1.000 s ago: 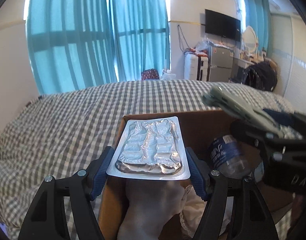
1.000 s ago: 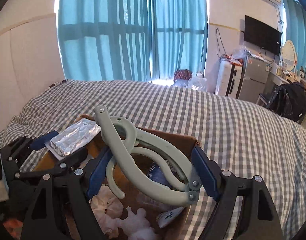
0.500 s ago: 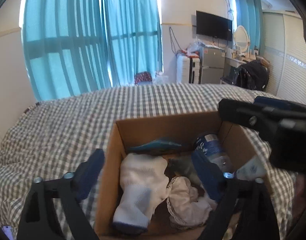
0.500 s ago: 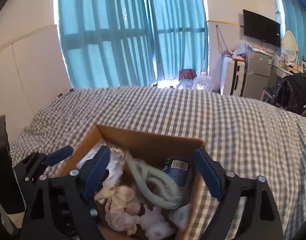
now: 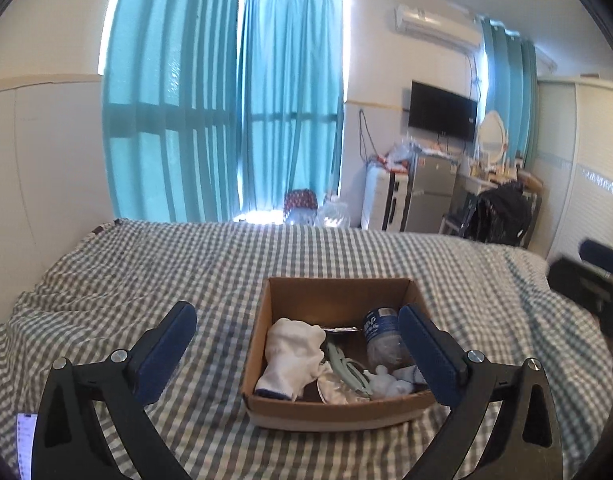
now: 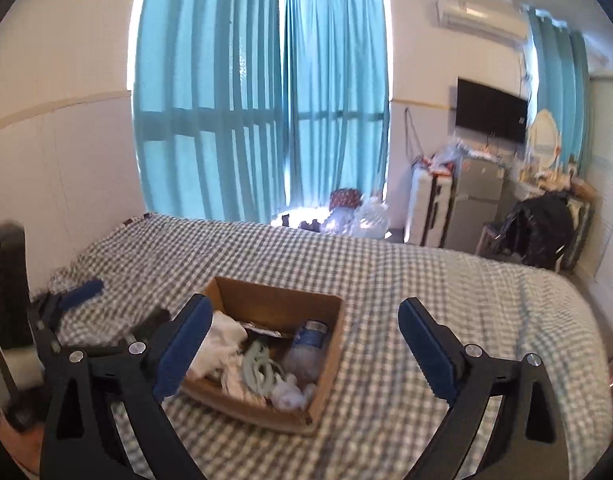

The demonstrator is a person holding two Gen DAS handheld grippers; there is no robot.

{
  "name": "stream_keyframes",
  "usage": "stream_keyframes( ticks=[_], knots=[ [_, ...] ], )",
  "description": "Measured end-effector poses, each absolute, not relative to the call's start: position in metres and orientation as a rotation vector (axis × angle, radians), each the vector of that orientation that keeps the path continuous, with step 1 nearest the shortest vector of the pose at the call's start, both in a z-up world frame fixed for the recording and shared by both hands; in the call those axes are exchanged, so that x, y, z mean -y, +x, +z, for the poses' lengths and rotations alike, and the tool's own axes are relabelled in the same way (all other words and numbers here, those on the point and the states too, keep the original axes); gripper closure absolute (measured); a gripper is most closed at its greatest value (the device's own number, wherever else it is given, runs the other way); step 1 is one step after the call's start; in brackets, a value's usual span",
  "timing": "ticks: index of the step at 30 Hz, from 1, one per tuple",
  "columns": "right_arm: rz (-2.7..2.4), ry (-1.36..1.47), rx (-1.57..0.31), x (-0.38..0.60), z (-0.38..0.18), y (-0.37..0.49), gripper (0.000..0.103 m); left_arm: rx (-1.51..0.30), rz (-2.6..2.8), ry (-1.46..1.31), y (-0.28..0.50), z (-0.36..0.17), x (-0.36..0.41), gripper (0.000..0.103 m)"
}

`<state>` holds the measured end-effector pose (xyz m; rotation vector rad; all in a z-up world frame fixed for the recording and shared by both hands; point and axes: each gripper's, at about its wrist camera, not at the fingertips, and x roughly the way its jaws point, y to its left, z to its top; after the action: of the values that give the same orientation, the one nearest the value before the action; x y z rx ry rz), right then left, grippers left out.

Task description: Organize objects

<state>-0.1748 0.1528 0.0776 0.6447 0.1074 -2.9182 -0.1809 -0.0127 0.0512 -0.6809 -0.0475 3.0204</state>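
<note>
An open cardboard box (image 5: 338,292) sits on the checked bed; it also shows in the right wrist view (image 6: 278,300). Inside lie a white sock (image 5: 292,350), a pale green hanger (image 5: 346,368), a plastic bottle with a blue label (image 5: 382,336), a foil blister pack (image 5: 340,330) and small white items (image 5: 386,382). My left gripper (image 5: 296,352) is open and empty, raised in front of the box. My right gripper (image 6: 302,348) is open and empty, also raised, nearer the box's right side.
The grey-checked bed (image 5: 186,272) spreads all around the box. Blue curtains (image 5: 226,120) hang behind it. A fridge and cluttered desk (image 5: 430,196) stand at the back right. A small white paper (image 5: 25,444) lies at the lower left.
Both grippers opened: the left dropped the foil blister pack and the right dropped the green hanger into the box. Both then pulled up and back from the box.
</note>
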Motion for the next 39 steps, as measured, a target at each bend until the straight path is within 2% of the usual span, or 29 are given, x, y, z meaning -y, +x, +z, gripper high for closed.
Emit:
stream_keyframes(
  ticks=[7, 11, 16, 22, 27, 39],
  knots=[
    [-2.976, 0.632, 0.015, -0.173, 0.078, -0.119, 0.000, 0.117, 3.034, -0.574, -0.134, 0.075, 0.022, 0.000],
    [-3.011, 0.611, 0.015, -0.178, 0.072, -0.105, 0.000, 0.048, 3.071, -0.527, -0.113, 0.076, 0.014, 0.000],
    [-3.028, 0.615, 0.047, -0.184, 0.045, -0.108, 0.000, 0.011, 3.112, -0.539, -0.101, 0.051, 0.005, 0.000],
    [-3.046, 0.614, -0.078, -0.183, 0.012, -0.122, 0.000, 0.003, 3.092, -0.626, -0.113, 0.021, 0.000, 0.000],
    [-3.029, 0.658, 0.000, -0.190, -0.004, -0.133, 0.000, 0.000, 3.101, -0.661, -0.121, 0.007, 0.000, 0.000],
    [-3.025, 0.687, 0.050, -0.195, -0.011, -0.138, 0.000, 0.049, 3.069, -0.748, -0.125, -0.011, 0.004, 0.000]
  ],
)
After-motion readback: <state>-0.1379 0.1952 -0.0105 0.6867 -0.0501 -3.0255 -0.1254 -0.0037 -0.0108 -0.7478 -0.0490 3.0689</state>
